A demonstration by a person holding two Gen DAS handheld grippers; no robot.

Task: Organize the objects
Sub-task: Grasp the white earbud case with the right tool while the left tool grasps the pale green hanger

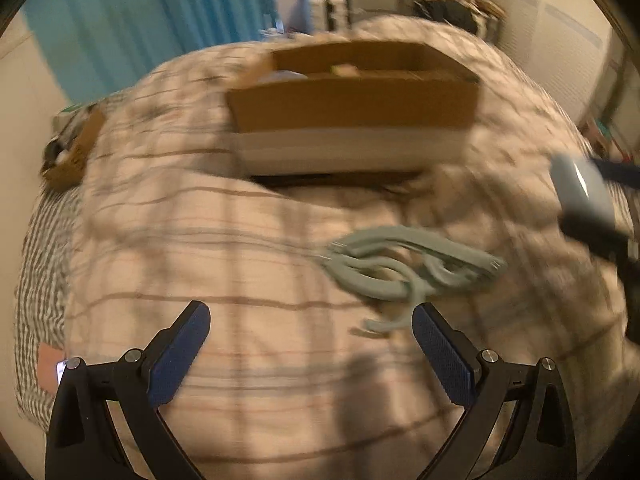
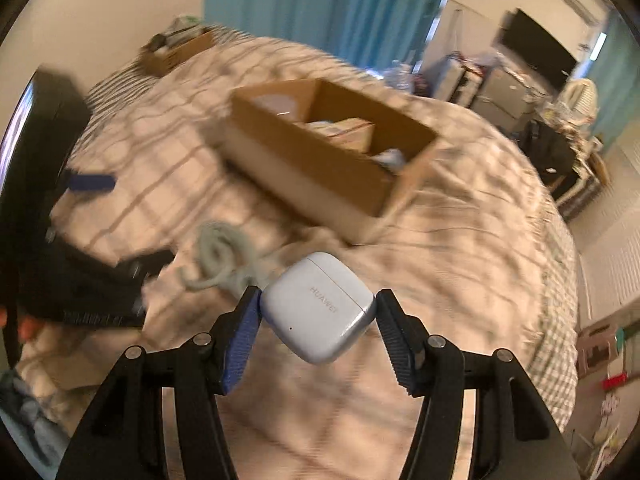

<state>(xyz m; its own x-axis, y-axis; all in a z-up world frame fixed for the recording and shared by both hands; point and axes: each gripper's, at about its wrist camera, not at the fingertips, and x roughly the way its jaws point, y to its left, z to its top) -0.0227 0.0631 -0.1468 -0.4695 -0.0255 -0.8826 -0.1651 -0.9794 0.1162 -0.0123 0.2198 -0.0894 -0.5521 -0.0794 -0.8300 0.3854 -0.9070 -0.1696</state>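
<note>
Right now the right gripper [image 2: 318, 322] has its jaws closed on the case [image 2: 320, 308], a white earbud case, pinched by two opposite corners so that it sits diamond-wise between the pads; that grip looks chosen to lift it clear of the bed [image 2: 460, 264] and carry it, and it hangs in the air above the plaid cover, touching nothing else. Its lid seam runs diagonally, and the printed brand name runs along its long axis, down and to the right in the right wrist view; the lid end points up and away toward the box [image 2: 332, 172]. That box, an open cardboard one already holding a few things, lies further out toward the middle of the bed, its long axis slanting from upper left to lower right in this view, and is probably where the case is meant to go. The left gripper [image 1: 311, 330] has its jaws spread wide and empty, hovering low over the cover, with the cord [image 1: 404, 266], a loose grey-green coil, just beyond its right finger, likely the next thing to pick up. A second, smaller box [image 2: 180, 54] sits by the bed's far left corner, near the blue curtain [image 2: 320, 8]. Motion blur hides finer detail.
</note>
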